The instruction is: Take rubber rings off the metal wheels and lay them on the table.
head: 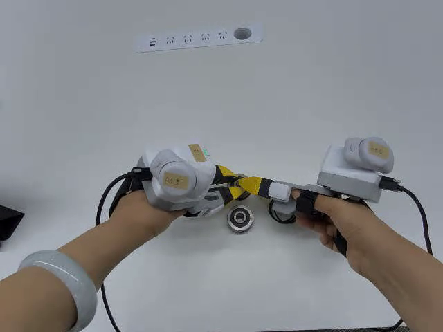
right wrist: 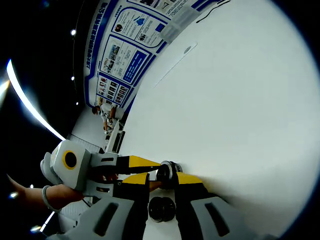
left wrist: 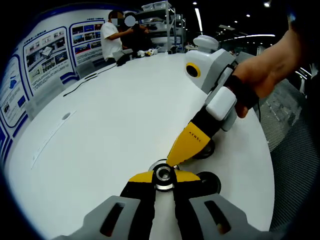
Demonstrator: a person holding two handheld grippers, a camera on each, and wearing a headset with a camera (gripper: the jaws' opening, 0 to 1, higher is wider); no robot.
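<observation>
In the left gripper view my left gripper [left wrist: 163, 177] is shut on a small metal wheel [left wrist: 163, 175] with a dark rubber ring, held just above the white table [left wrist: 115, 115]. From the right, the right gripper's yellow jaw touches that wheel's rim. In the right gripper view my right gripper [right wrist: 164, 176] is shut on the same wheel's rubber ring [right wrist: 167, 171]. In the head view the two grippers' yellow tips meet, left gripper [head: 232, 182] and right gripper [head: 244, 187]. A second wheel [head: 240, 218] lies on the table below them. A dark ring-shaped piece [head: 280, 212] sits under the right gripper.
A white power strip [head: 201, 38] lies at the far side of the table. A black object [head: 7, 221] pokes in at the left edge. Black cables [head: 107, 197] trail from both grippers. The table's edge [left wrist: 272, 165] runs close on the right. People stand far off [left wrist: 112, 35].
</observation>
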